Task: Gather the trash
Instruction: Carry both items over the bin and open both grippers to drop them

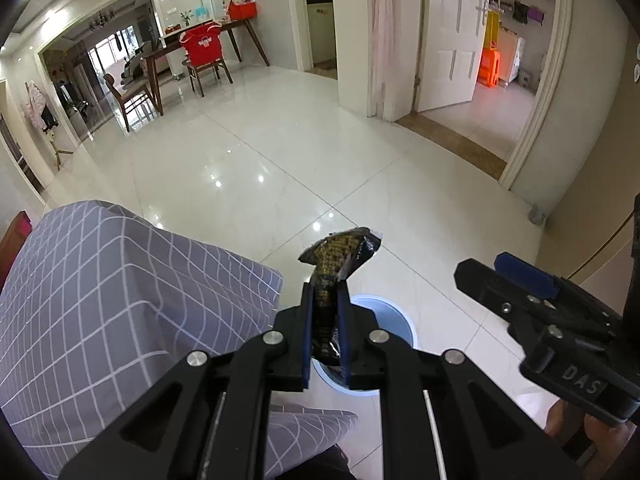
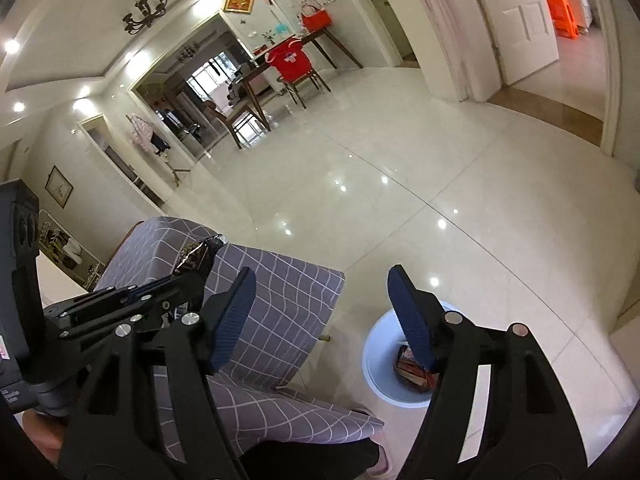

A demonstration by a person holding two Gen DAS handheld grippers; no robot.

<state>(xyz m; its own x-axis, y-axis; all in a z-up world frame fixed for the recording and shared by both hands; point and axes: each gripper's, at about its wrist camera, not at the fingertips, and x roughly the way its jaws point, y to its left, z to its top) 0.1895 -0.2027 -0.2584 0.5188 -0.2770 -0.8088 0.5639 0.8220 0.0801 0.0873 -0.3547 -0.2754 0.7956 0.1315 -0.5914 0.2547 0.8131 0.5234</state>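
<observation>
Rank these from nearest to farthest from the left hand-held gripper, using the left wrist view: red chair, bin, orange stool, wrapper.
1. Wrapper: clamped in the left hand-held gripper.
2. Bin: on the floor just below it.
3. Red chair and orange stool: both far across the room, chair at left, stool through the right doorway; too close to call.

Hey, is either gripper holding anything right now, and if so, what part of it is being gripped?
The left gripper is shut on a crumpled dark snack wrapper, pinched at its lower half; the top sticks out. The right gripper is open and holds nothing.
</observation>
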